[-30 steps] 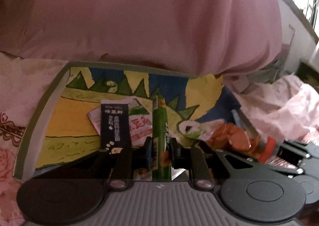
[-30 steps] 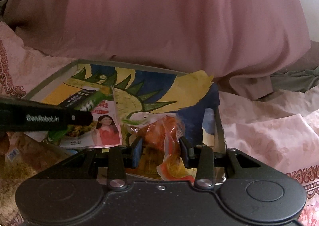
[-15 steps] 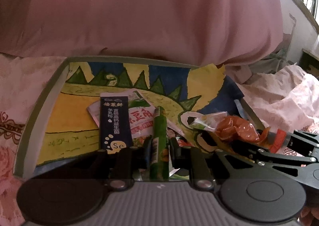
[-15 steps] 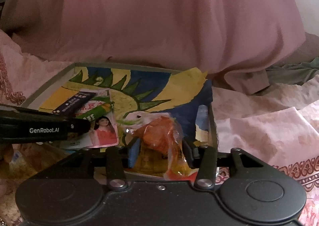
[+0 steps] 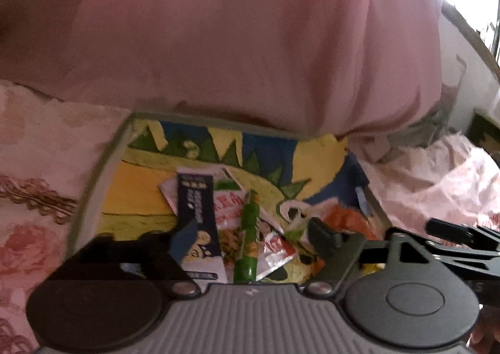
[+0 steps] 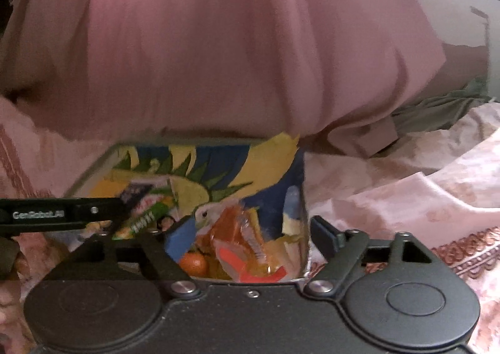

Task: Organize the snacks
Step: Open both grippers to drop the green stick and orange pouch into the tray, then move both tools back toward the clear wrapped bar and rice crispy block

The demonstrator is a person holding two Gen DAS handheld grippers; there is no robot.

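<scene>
Left wrist view: the left gripper (image 5: 253, 235) has its jaws spreading wide, the pads clear of everything. A green stick packet (image 5: 248, 238) lies between them, loose, resting on the other packets in the box (image 5: 93, 197) and pointing away from the camera. Just to the left of it, partly behind the left finger (image 5: 182, 241), lies a dark blue sachet (image 5: 195, 207) on top of a white and red packet (image 5: 228, 201). To the right, beyond the right finger (image 5: 323, 236), sits an orange snack bag (image 5: 347, 219) near the box's right wall. The box floor shows a painted picture in green, yellow and blue. The other gripper's linkage comes in from the right edge. A pink quilt (image 5: 250, 41) is heaped behind the box, and flowered pink bedding (image 5: 37, 166) lies around it.

Right wrist view: the right gripper (image 6: 253, 235) is also opening, its fingers well apart and not pressing on anything. The orange snack bag (image 6: 237, 235) lies between them, free, in the near right corner of the box (image 6: 93, 171), with a small round orange thing (image 6: 193, 261) just beside it to the left. Farther left, the green stick packet (image 6: 143, 219) lies on the flat packets, next to the left gripper's black arm (image 6: 59, 213), which reaches in from the left edge. The pink quilt (image 6: 234, 41) fills the background; patterned bedding (image 6: 422, 197) spreads to the right.
</scene>
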